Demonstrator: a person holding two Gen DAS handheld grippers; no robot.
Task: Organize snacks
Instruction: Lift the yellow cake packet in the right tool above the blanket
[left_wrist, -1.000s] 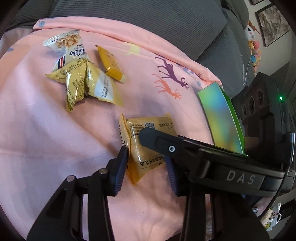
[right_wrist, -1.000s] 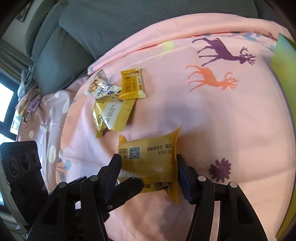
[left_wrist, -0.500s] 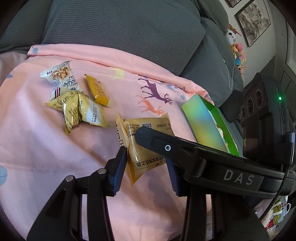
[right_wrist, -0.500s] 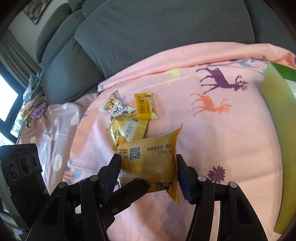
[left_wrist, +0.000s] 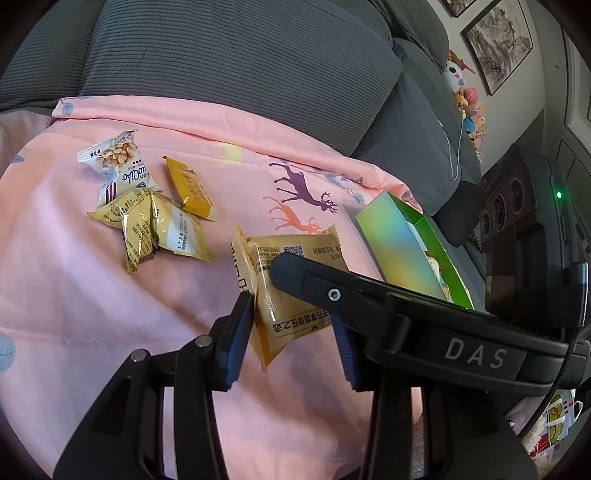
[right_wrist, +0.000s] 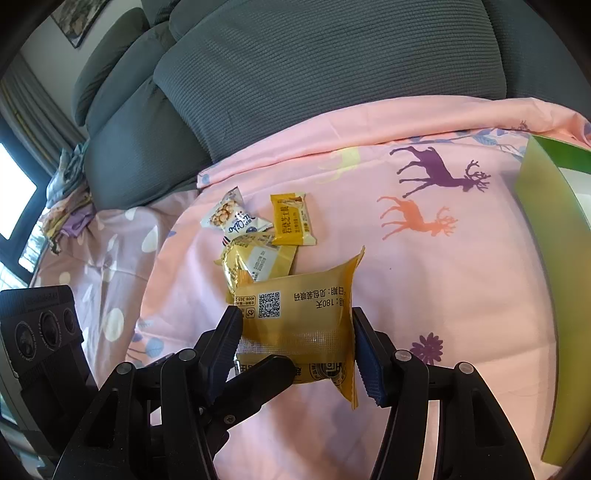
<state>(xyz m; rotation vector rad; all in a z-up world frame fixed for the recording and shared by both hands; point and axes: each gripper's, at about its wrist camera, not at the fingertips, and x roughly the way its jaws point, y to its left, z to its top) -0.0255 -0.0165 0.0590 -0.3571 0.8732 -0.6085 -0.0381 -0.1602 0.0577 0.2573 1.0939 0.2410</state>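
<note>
A yellow snack packet (left_wrist: 291, 310) (right_wrist: 295, 314) hangs just above the pink deer-print sheet (left_wrist: 92, 314), held from two sides. My right gripper (right_wrist: 295, 347) is shut on its short ends, both blue pads pressed in. My left gripper (left_wrist: 291, 347) is shut across its lower part; one black finger (right_wrist: 258, 373) lies on the packet's front face. In the left wrist view the right gripper's finger (left_wrist: 369, 295) crosses over the packet. An open green box (left_wrist: 391, 240) (right_wrist: 546, 236) stands to the right with something pale inside.
Further back lie a white peanut packet (left_wrist: 118, 162) (right_wrist: 229, 218), a small yellow bar (left_wrist: 188, 188) (right_wrist: 291, 219) and crumpled yellow packets (left_wrist: 159, 225) (right_wrist: 258, 254). Grey sofa cushions (left_wrist: 240, 55) rise behind the sheet. Plush toys and framed pictures are at the far right.
Both grippers have lifted and tilted up with the yellow packet still between them. More of the cushions and the open green box now shows. The loose snacks have stayed put.
</note>
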